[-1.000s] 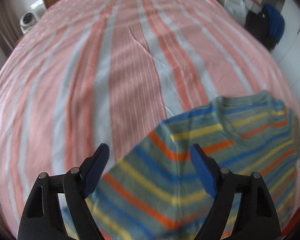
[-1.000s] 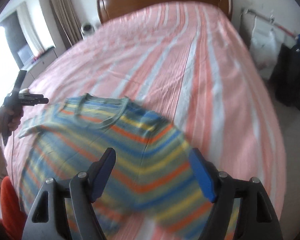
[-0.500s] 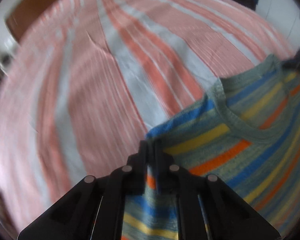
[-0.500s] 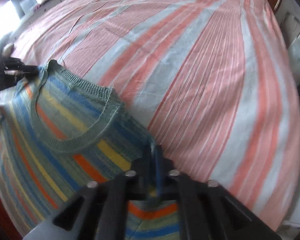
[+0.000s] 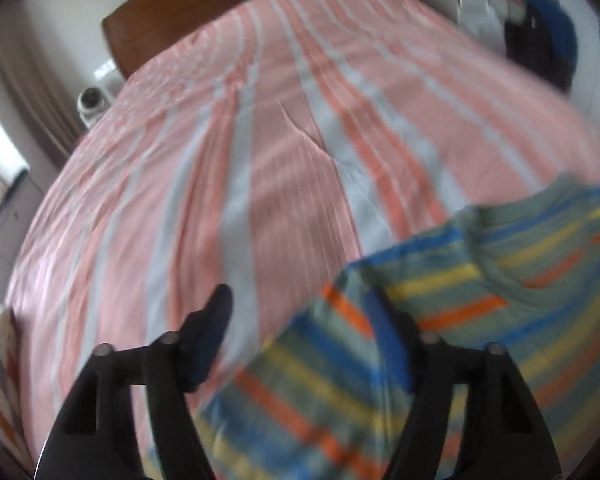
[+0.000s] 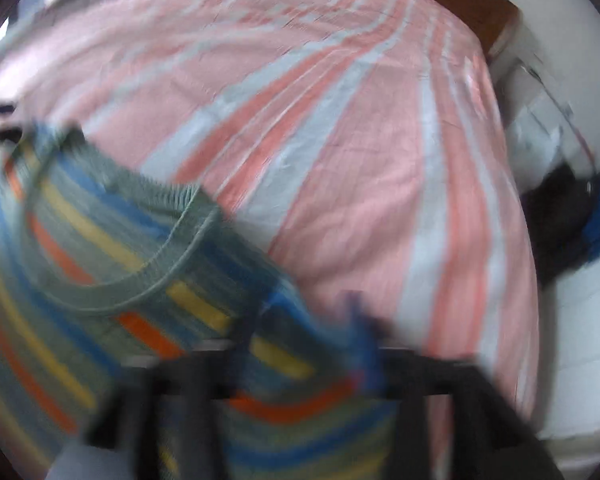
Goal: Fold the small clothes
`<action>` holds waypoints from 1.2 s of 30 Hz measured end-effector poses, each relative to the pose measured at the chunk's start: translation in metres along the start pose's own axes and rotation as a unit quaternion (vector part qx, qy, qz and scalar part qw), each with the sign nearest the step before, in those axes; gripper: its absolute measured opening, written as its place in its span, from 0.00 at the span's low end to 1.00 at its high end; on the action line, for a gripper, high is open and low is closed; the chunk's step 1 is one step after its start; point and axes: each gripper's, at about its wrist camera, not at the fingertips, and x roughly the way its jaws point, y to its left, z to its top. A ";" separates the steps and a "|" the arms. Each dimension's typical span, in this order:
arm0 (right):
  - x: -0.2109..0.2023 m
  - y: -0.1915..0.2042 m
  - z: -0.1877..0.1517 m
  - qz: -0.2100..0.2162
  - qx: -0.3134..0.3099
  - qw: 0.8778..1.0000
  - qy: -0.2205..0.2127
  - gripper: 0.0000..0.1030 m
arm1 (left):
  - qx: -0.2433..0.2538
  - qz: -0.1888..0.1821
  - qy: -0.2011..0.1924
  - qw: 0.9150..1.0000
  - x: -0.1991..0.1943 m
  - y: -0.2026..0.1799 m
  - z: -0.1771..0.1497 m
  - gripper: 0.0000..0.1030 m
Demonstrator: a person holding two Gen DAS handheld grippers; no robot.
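Striped knit sweater (image 5: pixel 440 340) spread flat at the near edge of a bed covered in a pink, orange and pale-blue striped bedspread (image 5: pixel 284 184), neckline toward the wooden headboard (image 5: pixel 236 4). Left gripper (image 5: pixel 300 328) above the sweater's shoulder corner, jaws spreading wide, left finger over bare bedspread, right finger over the knit; fabric under the gap but not pinched. Right gripper (image 6: pixel 304 344) heavily blurred over the opposite shoulder of the same sweater (image 6: pixel 100 264), jaws likewise opening, cloth lying between the fingers, no clear pinch visible. Ribbed green collar (image 6: pixel 156 276) curving just left of the right gripper. Dark and blue clothing (image 5: pixel 540 48) beyond the bed's far right side. Another striped cloth (image 5: pixel 0 364) at the lower left edge
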 end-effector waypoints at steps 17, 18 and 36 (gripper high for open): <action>-0.194 -0.005 -0.292 0.007 0.208 0.972 -0.112 0.93 | -0.156 0.003 0.016 0.988 -0.125 0.001 -0.245 0.95; -0.188 0.002 -0.306 -0.001 0.218 0.970 -0.107 0.93 | -0.157 0.005 0.009 0.988 -0.122 0.000 -0.245 0.95; -0.141 0.024 -0.355 -0.023 0.241 0.963 -0.117 1.00 | -0.182 0.008 -0.029 0.983 -0.097 0.000 -0.269 1.00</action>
